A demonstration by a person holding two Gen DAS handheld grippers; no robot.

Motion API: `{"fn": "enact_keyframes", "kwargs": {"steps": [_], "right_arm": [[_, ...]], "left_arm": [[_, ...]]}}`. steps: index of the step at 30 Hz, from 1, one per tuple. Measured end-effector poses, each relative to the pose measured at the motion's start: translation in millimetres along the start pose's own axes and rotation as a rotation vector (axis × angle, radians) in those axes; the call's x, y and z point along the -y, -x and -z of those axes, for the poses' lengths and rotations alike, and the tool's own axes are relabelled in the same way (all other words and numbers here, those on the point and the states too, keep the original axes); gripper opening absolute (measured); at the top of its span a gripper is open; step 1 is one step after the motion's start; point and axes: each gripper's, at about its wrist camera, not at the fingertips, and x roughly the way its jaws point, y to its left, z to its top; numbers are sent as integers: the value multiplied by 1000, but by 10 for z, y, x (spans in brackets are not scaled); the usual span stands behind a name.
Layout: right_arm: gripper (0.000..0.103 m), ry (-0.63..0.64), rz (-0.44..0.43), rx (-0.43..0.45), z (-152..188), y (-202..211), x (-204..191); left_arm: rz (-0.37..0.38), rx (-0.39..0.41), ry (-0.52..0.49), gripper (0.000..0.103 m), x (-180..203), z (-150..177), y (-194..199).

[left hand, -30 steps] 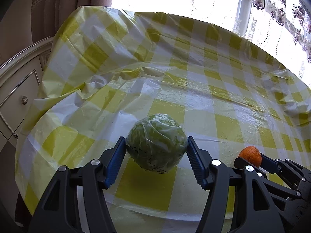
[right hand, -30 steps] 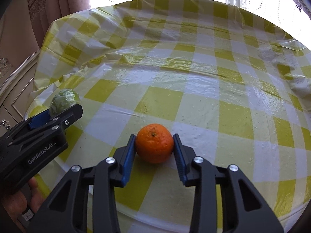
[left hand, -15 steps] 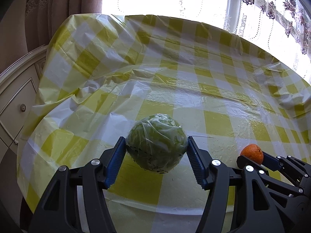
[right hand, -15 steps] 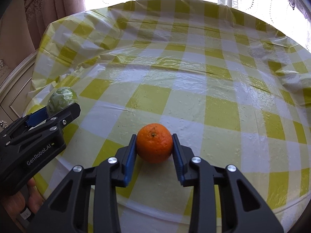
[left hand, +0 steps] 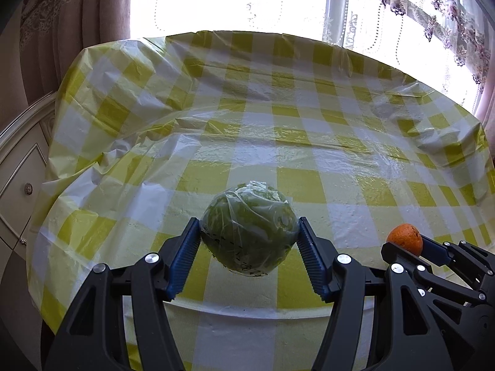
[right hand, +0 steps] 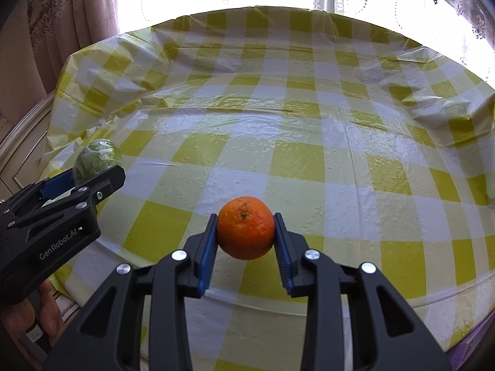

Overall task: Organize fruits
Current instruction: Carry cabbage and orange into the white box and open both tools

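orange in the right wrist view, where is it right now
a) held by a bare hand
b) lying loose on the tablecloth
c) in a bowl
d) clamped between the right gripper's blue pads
d: the orange sits squeezed between the blue pads of the right gripper, raised off the checked tablecloth.

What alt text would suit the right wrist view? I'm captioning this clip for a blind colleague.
The right gripper holds an orange between its blue jaws, above a table covered with a yellow-and-white checked cloth. At the left edge, the left gripper holds a plastic-wrapped green cabbage. Bright curtained windows stand behind the table.
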Motion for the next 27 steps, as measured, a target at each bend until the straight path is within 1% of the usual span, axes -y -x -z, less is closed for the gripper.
{"fn": "enact_keyframes", "kwargs": {"steps": [4, 14, 27], "right_arm": [[35, -23, 14, 7, 64, 126, 122], [35, -70, 52, 25, 271, 450, 432], [35, -140, 98, 47, 547, 834, 862]], "left_arm": [[23, 1, -26, 61, 135, 20, 84], [54, 14, -95, 61, 469, 69, 294], [130, 18, -222, 61, 1124, 232, 522]]}}
